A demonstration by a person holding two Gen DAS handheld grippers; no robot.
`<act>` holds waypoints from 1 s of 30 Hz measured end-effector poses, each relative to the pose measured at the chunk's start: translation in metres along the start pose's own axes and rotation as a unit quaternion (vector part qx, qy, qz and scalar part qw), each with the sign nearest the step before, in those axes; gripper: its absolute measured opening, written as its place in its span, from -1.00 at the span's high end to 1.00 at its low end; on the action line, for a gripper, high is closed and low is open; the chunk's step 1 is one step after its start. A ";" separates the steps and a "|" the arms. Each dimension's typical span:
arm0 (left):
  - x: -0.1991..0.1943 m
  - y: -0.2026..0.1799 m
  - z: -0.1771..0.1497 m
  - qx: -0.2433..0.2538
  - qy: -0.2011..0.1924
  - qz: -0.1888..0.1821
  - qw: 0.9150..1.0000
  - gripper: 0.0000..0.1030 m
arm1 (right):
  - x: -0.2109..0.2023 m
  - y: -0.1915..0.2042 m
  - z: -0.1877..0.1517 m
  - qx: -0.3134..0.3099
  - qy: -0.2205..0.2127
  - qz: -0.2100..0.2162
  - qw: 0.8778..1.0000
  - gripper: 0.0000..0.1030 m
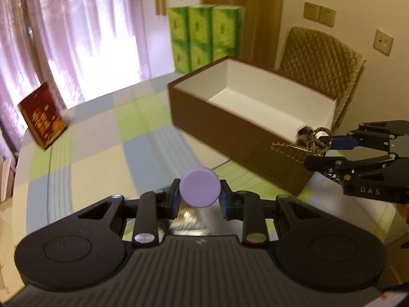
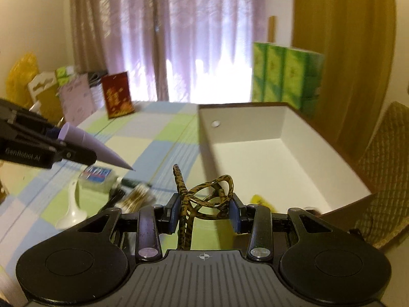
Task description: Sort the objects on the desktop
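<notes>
My left gripper [image 1: 200, 195] is shut on a lilac tube [image 1: 200, 188] with a round cap; in the right wrist view the tube [image 2: 94, 148] tapers to a flat point and my left gripper [image 2: 55, 140] holds it above the table at the left. My right gripper [image 2: 204, 211] is shut on a leopard-pattern hair claw clip [image 2: 202, 192]; in the left wrist view the right gripper [image 1: 329, 151] holds the clip [image 1: 296, 149] at the near corner of the open brown box [image 1: 230, 122]. The box has a white inside [image 2: 268, 158] and holds a small yellow item [image 2: 259, 199].
On the checked tablecloth [image 2: 158, 138] lie a white spoon-shaped object [image 2: 72, 204], a blue-labelled packet [image 2: 95, 175] and a brush [image 2: 133, 194]. A red box [image 1: 42, 115] stands at the far left, green tissue packs [image 1: 204, 35] behind the box, a quilted chair [image 1: 324, 58] to the right.
</notes>
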State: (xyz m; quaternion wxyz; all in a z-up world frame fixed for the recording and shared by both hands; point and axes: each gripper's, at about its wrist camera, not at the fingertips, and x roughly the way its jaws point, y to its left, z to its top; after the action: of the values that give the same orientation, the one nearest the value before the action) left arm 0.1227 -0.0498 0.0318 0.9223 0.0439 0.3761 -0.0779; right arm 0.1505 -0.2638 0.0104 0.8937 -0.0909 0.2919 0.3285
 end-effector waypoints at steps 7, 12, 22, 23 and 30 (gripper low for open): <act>0.008 -0.031 0.028 0.021 -0.025 -0.024 0.999 0.51 | -0.008 -0.040 0.012 0.020 -0.006 -0.021 1.000 0.30; 0.018 -0.051 0.047 0.032 -0.038 -0.036 0.998 0.51 | -0.008 -0.061 0.018 0.019 -0.012 -0.032 0.999 0.30; 0.075 -0.081 0.082 0.028 -0.023 -0.045 0.998 1.00 | 0.036 -0.113 0.025 0.041 0.023 -0.025 0.999 0.30; 0.086 -0.083 0.083 0.028 -0.020 -0.044 0.998 0.96 | 0.041 -0.116 0.025 0.043 0.027 -0.021 0.998 0.30; 0.118 -0.075 0.078 0.009 0.013 -0.036 0.999 0.88 | 0.053 -0.126 0.020 0.039 0.038 0.001 0.998 0.30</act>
State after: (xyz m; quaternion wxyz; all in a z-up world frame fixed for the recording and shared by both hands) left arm 0.2464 -0.1473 0.0037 0.9134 0.0392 0.3888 -0.1140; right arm 0.2731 -0.3249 -0.0075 0.8842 -0.0680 0.3387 0.3144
